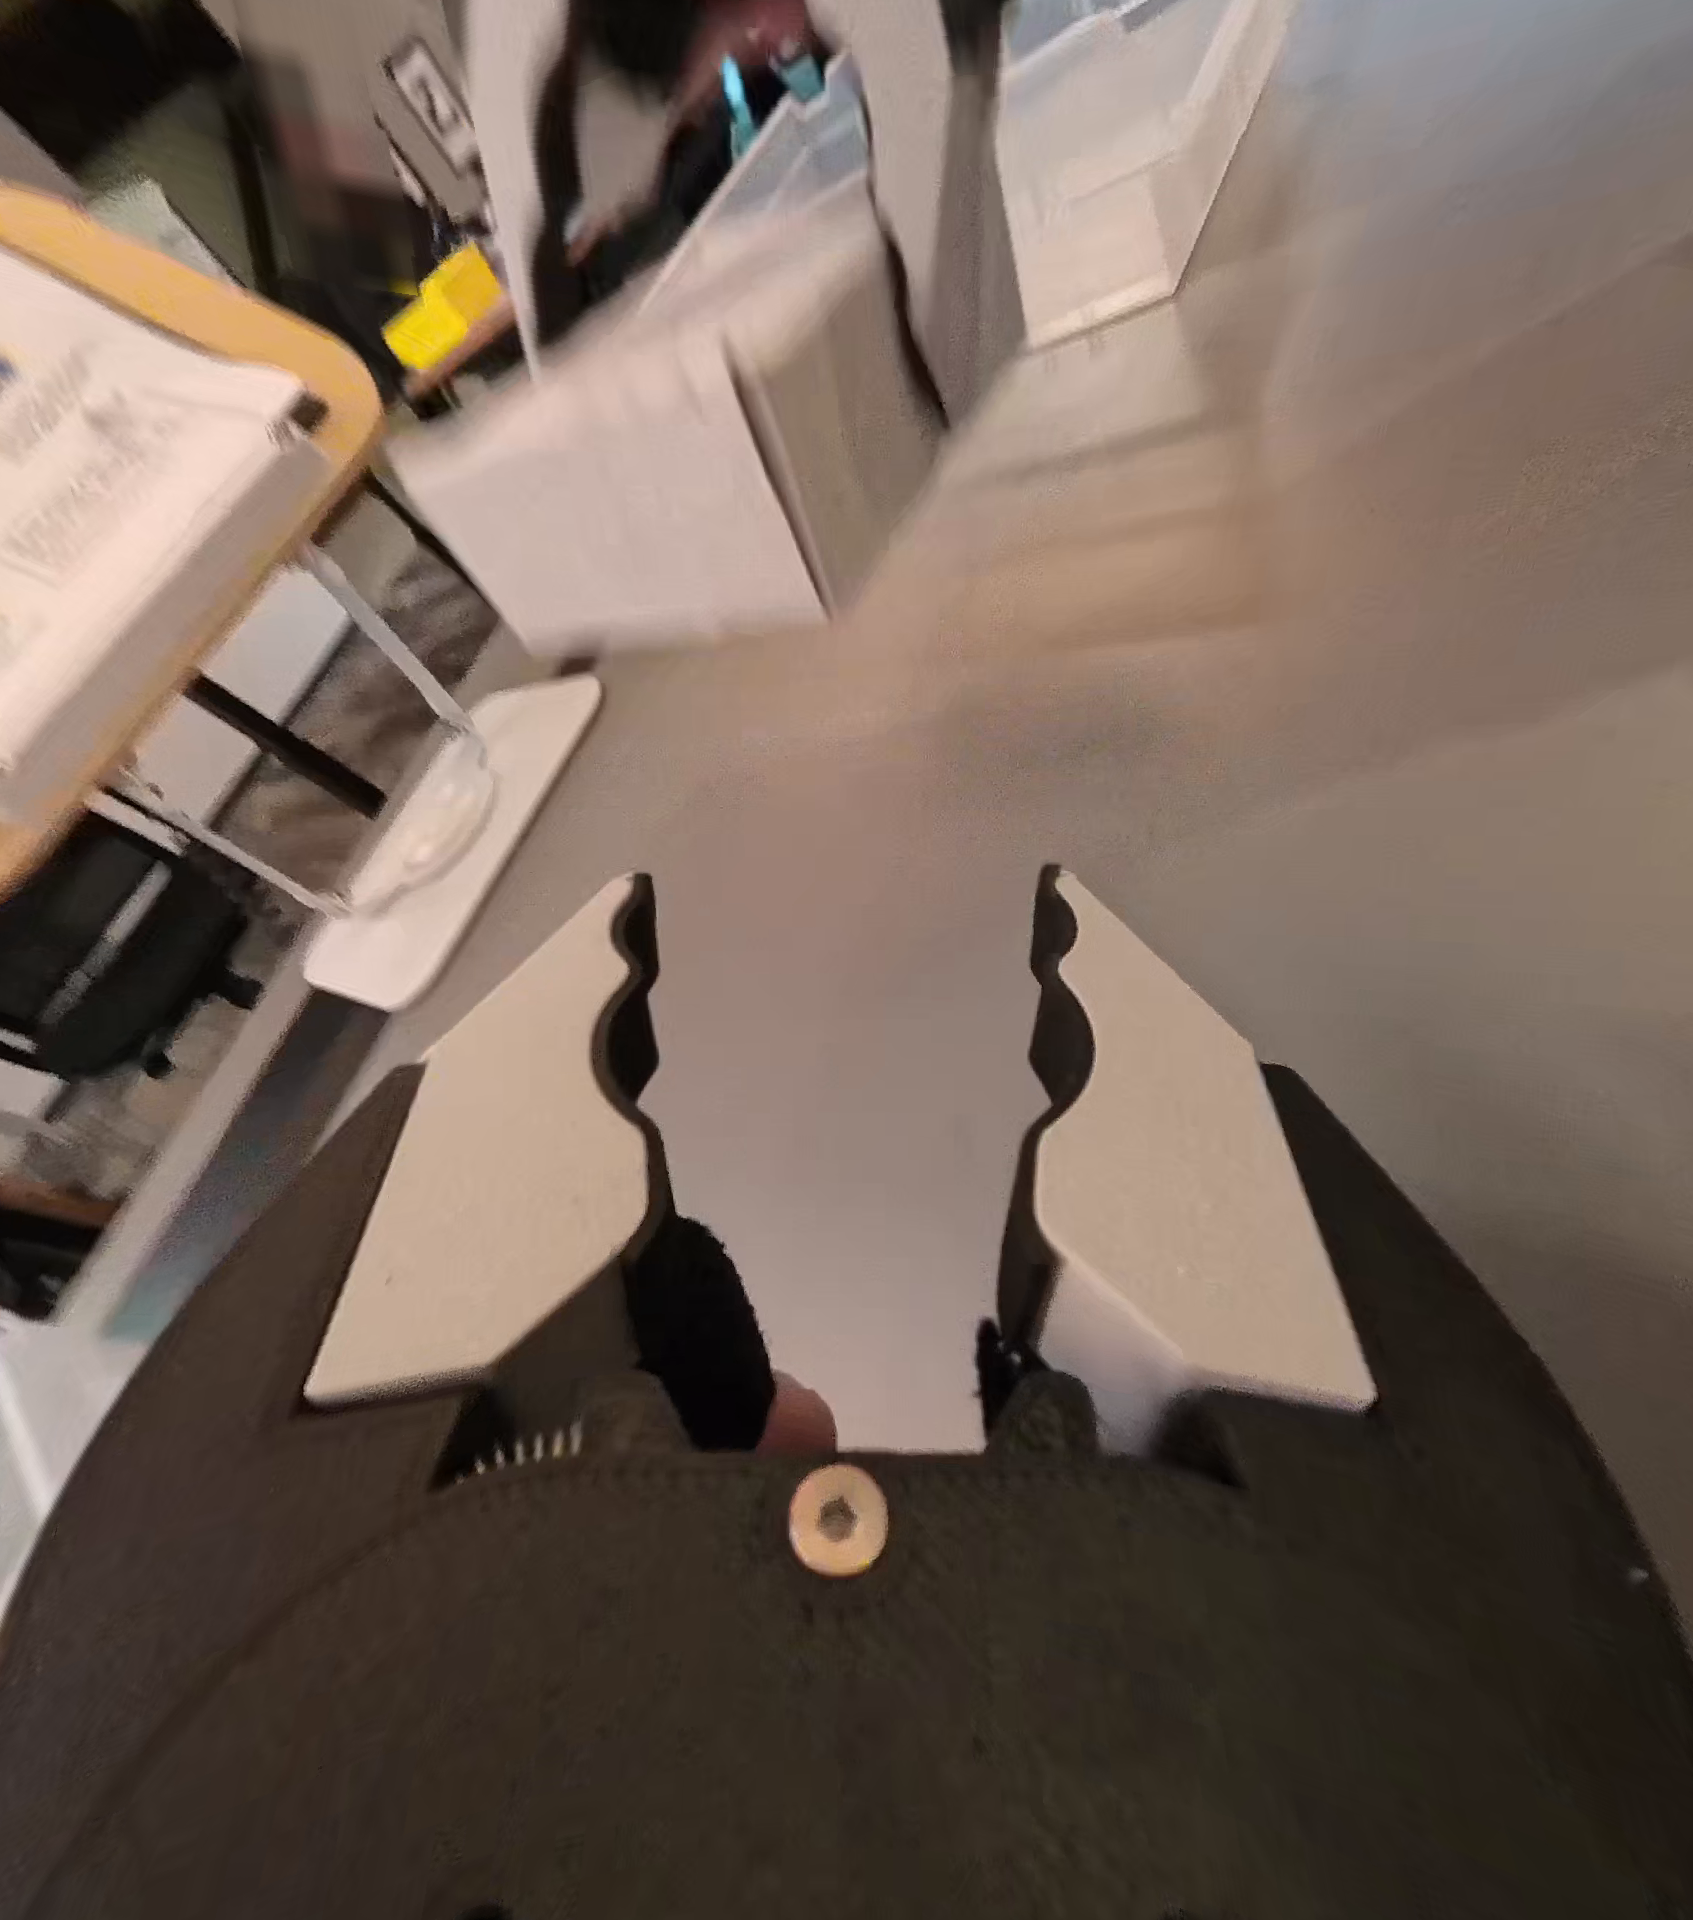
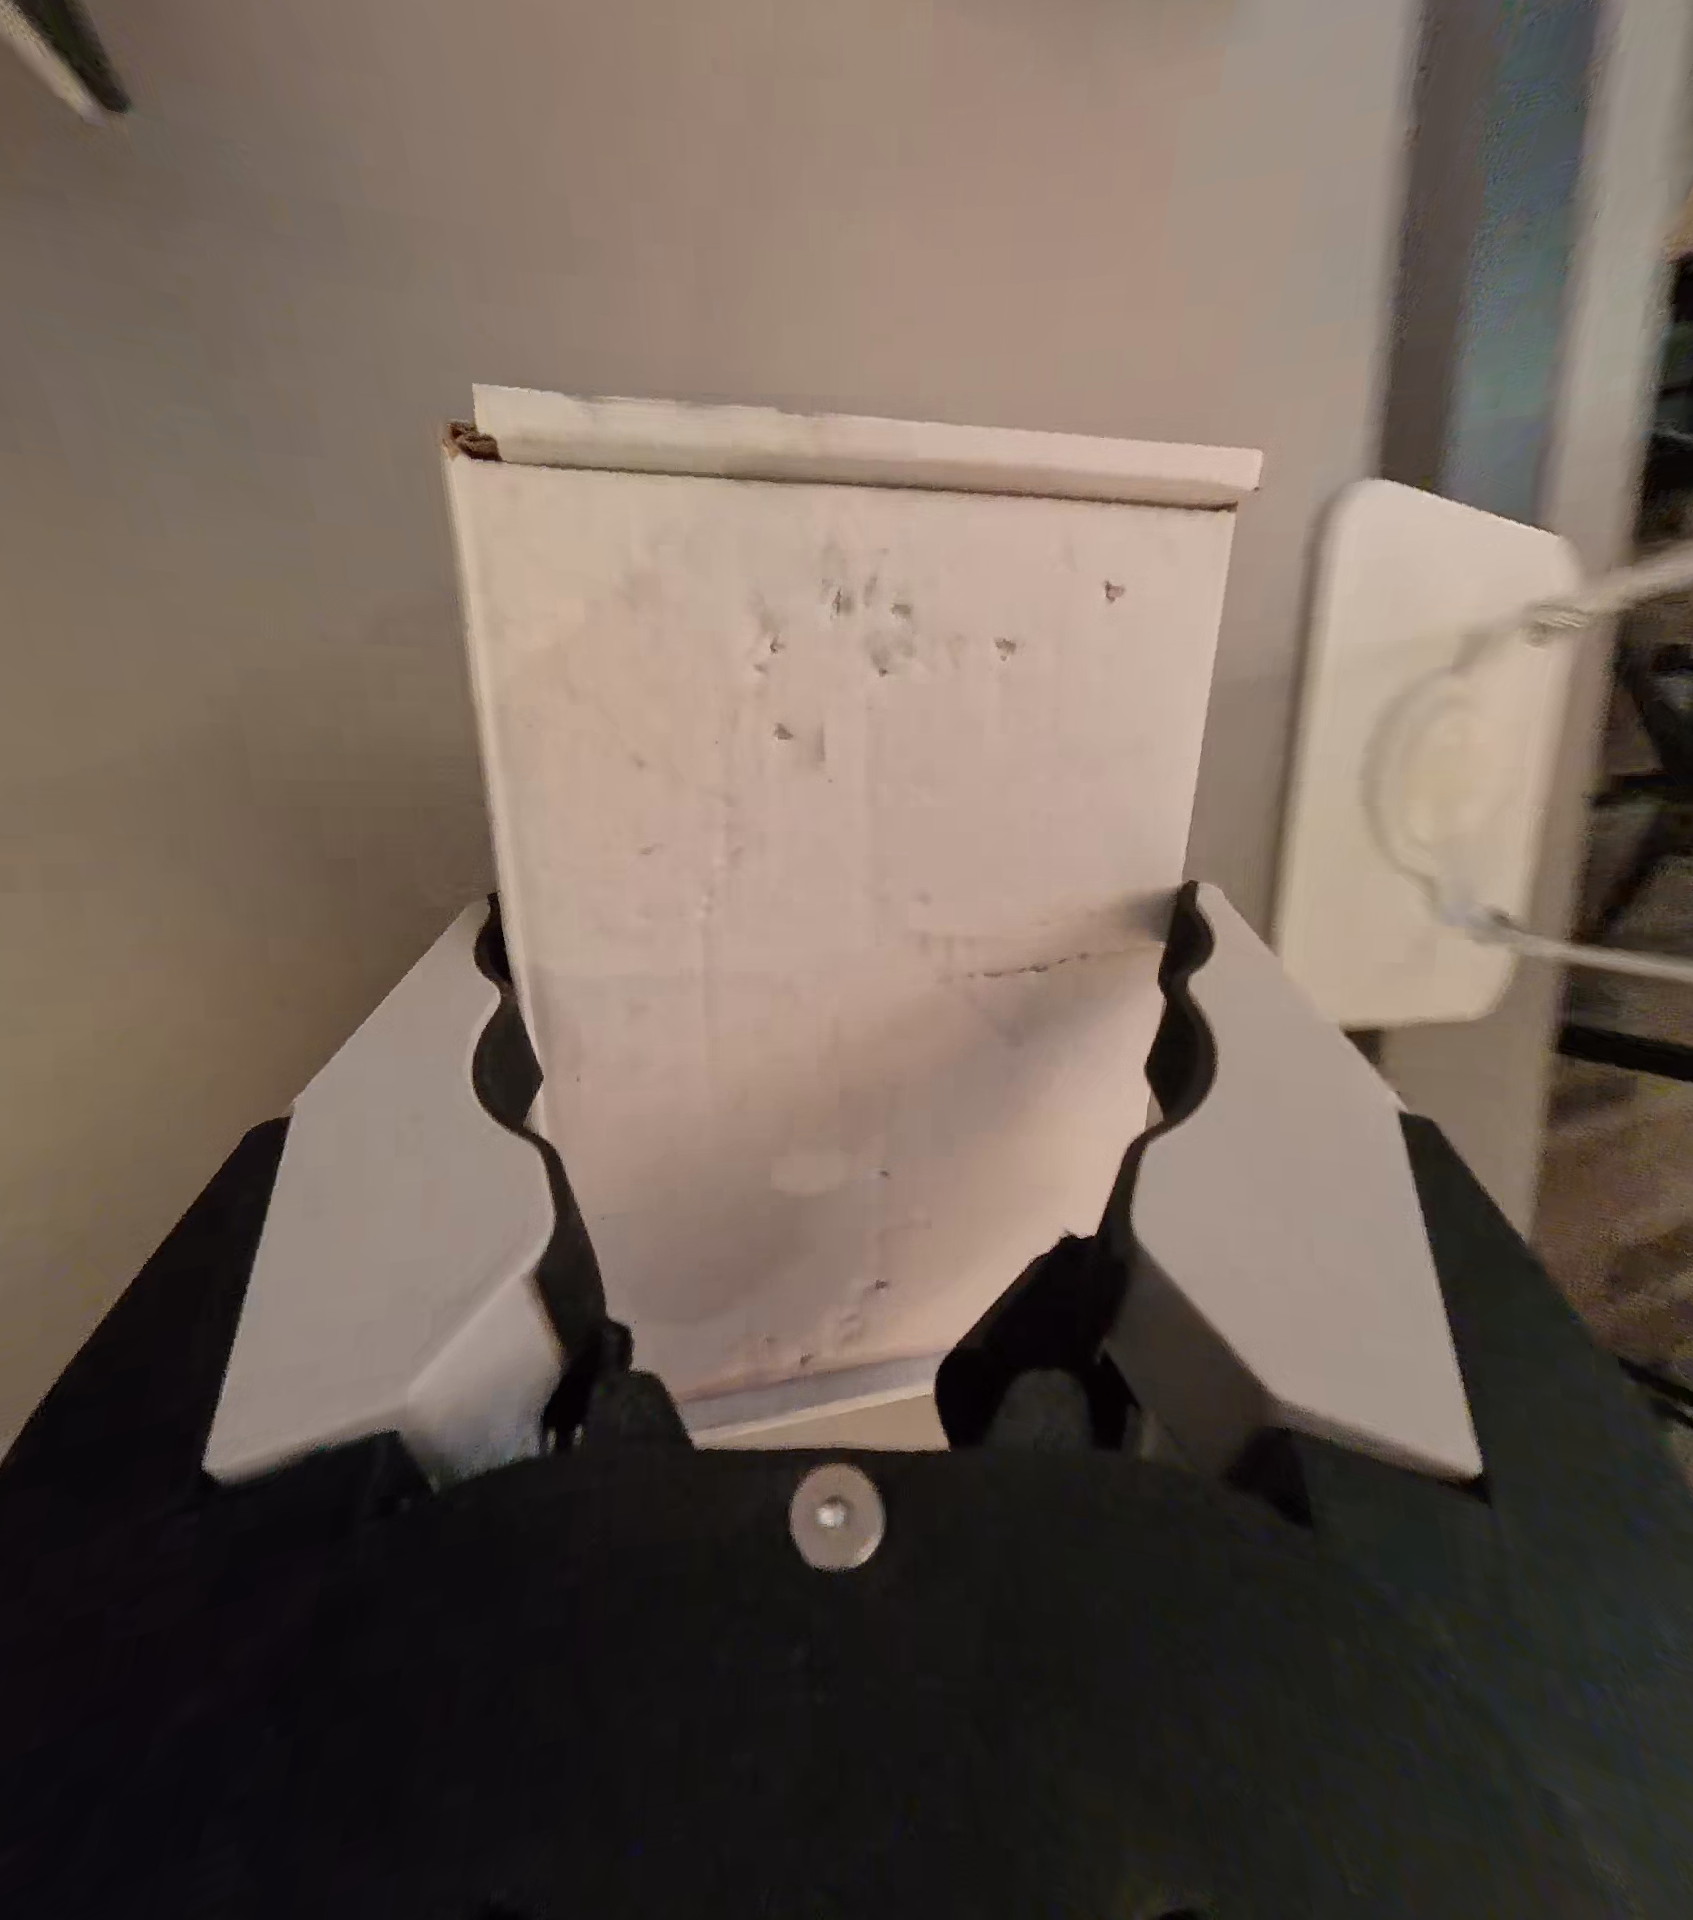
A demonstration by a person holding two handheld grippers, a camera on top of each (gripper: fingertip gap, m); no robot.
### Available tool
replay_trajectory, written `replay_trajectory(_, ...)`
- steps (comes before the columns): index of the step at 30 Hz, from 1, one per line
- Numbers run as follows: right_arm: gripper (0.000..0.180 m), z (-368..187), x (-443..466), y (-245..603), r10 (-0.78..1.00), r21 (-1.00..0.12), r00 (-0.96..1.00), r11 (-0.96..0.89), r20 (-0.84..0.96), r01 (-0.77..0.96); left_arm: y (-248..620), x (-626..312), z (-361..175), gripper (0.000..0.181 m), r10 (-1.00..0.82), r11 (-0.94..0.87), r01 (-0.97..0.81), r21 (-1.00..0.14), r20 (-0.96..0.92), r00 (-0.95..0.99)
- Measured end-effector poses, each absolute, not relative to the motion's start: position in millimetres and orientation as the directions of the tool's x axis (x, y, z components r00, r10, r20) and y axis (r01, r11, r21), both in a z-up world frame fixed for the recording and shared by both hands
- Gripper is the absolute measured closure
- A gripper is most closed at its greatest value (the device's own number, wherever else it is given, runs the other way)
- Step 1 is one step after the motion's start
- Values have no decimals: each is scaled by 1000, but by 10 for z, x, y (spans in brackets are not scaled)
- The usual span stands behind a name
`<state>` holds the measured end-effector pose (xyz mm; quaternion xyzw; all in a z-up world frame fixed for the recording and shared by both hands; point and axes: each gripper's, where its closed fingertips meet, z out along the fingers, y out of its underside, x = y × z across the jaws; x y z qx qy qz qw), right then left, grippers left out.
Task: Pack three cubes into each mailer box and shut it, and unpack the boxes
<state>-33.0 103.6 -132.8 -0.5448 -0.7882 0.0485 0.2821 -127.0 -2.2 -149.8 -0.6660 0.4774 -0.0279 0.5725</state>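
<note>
Right claw (image 2: 837, 909) grips a shut white mailer box (image 2: 842, 831) by its sides.
Left claw (image 1: 842, 883) gapes empty over the grey surface (image 1: 1444, 935); boxes beyond are blurred.

Two claw-mounted cameras low over the grey table (image 1: 1444, 831), both catching the white stand base (image 2: 1424, 769).

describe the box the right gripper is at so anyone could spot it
On the grey table, look between the fingers of the right gripper. The white mailer box there is shut, and its lid is scuffed and dented, unlike the smooth white stand base beside it.
</note>
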Motion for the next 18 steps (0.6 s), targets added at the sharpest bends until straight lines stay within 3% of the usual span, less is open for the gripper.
replay_trajectory(3,59,-761,99,1420,860,-396,-161,380,484,836,18,-1282,-1735,113,-689,16,-573,-820,-424,588)
replay_trajectory(8,59,-334,1213,2260,799,-217,-80,256,596,942,97,-1190,-2058,127,-708,-43,-601,-798,-400,582)
replay_trajectory(11,59,-372,1839,2639,793,-110,-71,172,606,979,161,-1145,-2099,129,-713,-41,-624,-781,-414,565)
replay_trajectory(18,59,-965,2617,3077,856,0,-58,68,513,998,306,-1097,-2214,130,-724,-71,-672,-738,-425,543)
